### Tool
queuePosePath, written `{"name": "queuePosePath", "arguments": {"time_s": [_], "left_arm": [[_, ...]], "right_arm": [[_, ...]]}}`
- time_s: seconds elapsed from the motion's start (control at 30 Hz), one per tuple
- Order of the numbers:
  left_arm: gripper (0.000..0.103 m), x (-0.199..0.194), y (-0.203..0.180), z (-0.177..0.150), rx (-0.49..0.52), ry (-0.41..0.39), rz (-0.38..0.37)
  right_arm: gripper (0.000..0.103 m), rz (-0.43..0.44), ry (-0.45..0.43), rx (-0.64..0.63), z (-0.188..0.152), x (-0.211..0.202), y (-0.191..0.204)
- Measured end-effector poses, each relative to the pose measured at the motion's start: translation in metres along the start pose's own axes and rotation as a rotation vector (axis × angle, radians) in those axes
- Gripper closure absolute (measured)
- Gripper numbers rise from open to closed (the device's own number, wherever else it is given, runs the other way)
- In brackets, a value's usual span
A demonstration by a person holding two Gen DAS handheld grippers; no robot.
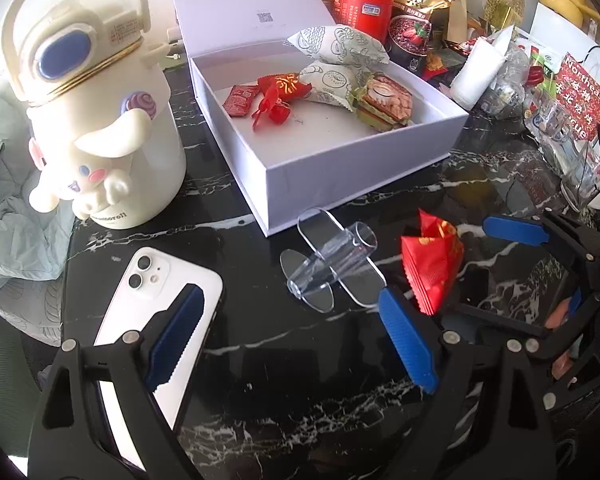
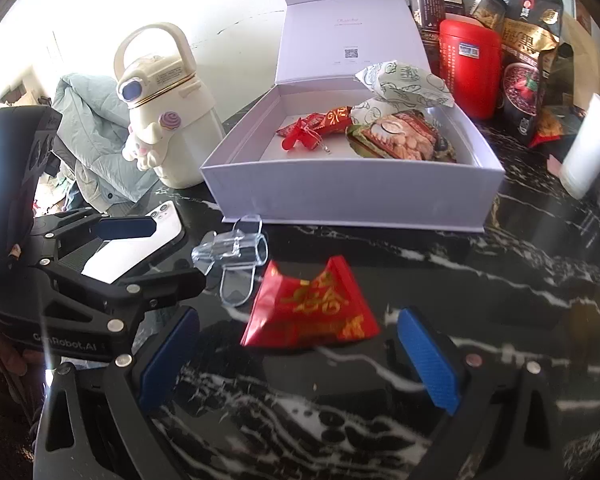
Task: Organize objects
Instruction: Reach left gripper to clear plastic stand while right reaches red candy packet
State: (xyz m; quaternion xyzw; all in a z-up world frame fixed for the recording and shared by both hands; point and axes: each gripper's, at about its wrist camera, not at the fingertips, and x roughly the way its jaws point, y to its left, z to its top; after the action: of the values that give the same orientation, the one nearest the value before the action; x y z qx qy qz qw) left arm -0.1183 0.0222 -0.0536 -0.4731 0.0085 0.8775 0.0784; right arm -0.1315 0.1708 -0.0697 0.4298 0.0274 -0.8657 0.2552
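An open white box on the black marble table holds several snack packets and red candies. A red snack packet lies on the table in front of the box. My right gripper is open, its blue pads on either side of the packet and just short of it. My left gripper is open and empty, its left finger over a white phone. A clear plastic stand lies between box and grippers.
A cream character flask stands left of the box. A red canister, jars and snack bags crowd the back right. A white roll and glasses stand at the right. Green cloth lies at the left.
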Motion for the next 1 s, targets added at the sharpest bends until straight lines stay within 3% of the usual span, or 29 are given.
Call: {"name": "queuePosePath", "arguments": {"time_s": [0.1, 0.2, 0.3, 0.6, 0.77, 0.83, 0.9, 1.0], "left_arm": [[0.015, 0.006, 0.004, 0.005, -0.017, 0.023, -0.018], [0.015, 0.011, 0.008, 0.008, -0.034, 0.037, -0.021], [0.015, 0.015, 0.006, 0.010, -0.030, 0.036, -0.024], [0.015, 0.033, -0.017, 0.016, 0.019, 0.033, -0.078], [0.016, 0.035, -0.027, 0.016, 0.053, 0.023, -0.051], [0.023, 0.034, -0.033, 0.013, 0.082, 0.018, -0.043], [0.038, 0.031, -0.037, 0.010, 0.105, 0.000, -0.035], [0.044, 0.026, -0.035, 0.006, 0.093, -0.003, -0.075]], "right_arm": [[0.005, 0.007, 0.019, -0.003, 0.005, 0.009, -0.003], [0.021, 0.021, 0.063, 0.018, 0.007, 0.018, -0.011], [0.033, 0.003, 0.044, 0.000, 0.004, 0.014, -0.014], [0.035, -0.058, 0.022, 0.038, -0.019, -0.008, -0.035], [0.035, -0.104, 0.013, 0.058, -0.028, -0.017, -0.040], [0.035, -0.122, 0.013, 0.045, -0.033, -0.020, -0.037], [0.035, -0.133, 0.017, 0.031, -0.037, -0.021, -0.034], [0.035, -0.122, 0.025, 0.032, -0.042, -0.025, -0.030]]}}
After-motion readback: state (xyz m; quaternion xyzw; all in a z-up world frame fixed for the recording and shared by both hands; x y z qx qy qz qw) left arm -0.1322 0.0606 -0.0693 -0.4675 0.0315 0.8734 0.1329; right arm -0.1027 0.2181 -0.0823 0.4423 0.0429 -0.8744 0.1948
